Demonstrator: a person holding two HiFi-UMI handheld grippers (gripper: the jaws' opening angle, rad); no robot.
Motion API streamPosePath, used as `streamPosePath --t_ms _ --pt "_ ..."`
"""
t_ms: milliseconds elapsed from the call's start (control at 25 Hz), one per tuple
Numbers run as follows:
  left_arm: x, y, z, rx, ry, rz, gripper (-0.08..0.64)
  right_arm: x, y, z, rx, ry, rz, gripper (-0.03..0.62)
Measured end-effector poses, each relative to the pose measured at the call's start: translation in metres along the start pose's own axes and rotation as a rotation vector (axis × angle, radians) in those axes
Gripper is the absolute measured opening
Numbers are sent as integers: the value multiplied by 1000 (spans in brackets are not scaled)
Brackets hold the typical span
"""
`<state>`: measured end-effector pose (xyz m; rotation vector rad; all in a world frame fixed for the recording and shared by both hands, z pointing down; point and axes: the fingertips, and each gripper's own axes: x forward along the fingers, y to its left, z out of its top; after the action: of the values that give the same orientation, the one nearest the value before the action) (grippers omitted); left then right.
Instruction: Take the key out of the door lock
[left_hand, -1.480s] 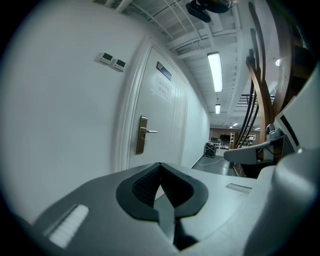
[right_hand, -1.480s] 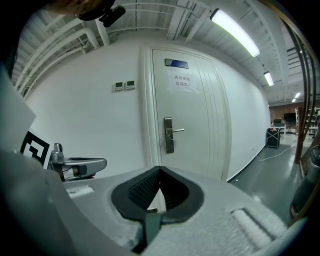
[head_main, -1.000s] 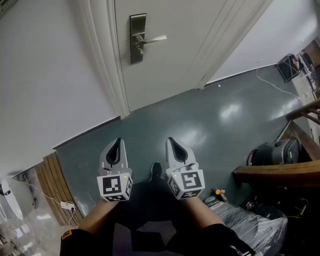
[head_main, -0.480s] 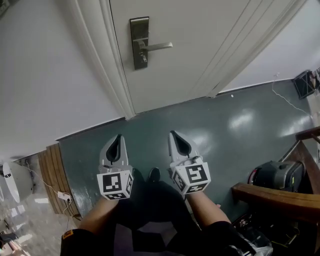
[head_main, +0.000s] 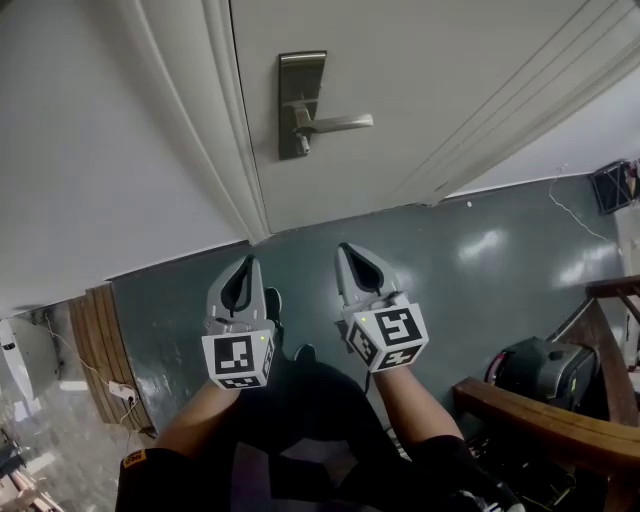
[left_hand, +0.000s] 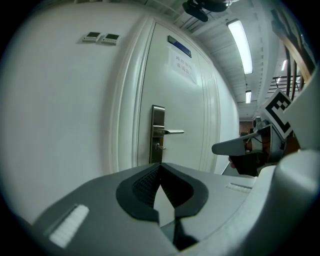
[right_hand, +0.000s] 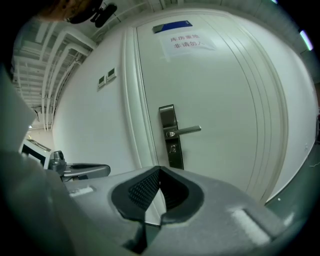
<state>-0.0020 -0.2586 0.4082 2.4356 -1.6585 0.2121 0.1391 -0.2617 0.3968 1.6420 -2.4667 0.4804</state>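
A white door carries a tall metal lock plate (head_main: 301, 104) with a lever handle (head_main: 338, 123) pointing right. Just under the lever, a small key (head_main: 301, 146) sticks out of the lock. The key also shows small in the left gripper view (left_hand: 160, 147) and in the right gripper view (right_hand: 173, 148). My left gripper (head_main: 247, 261) and right gripper (head_main: 342, 249) hover side by side over the floor, well short of the door. Both are shut and hold nothing. Each points toward the lock plate (right_hand: 170, 135), with its tips (left_hand: 160, 165) closed together.
The white door frame (head_main: 236, 150) and a plain wall stand to the left of the lock. A wooden rail (head_main: 540, 416) and a dark bag (head_main: 536, 370) lie at the right. Wooden slats (head_main: 100, 350) sit at the lower left. A paper notice (right_hand: 187, 41) hangs high on the door.
The head view has drawn closer to the door, so the lock plate sits lower, larger and further right. Both grippers have edged forward toward the door and stay shut.
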Motion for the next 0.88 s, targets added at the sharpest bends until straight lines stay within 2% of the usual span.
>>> streamPosePath --t_ms 240,560,680,880 --pt "56 25 15 11 7 -26 18 66 -16 20 15 50 9 -8" --pt "108 50 11 58 34 -51 18 125 -26 12 65 141 50 -6" --pt "123 59 11 58 36 -64 18 141 -29 9 83 165 50 26" --pt "139 69 11 70 42 -71 18 158 -33 5 218 174 87 49"
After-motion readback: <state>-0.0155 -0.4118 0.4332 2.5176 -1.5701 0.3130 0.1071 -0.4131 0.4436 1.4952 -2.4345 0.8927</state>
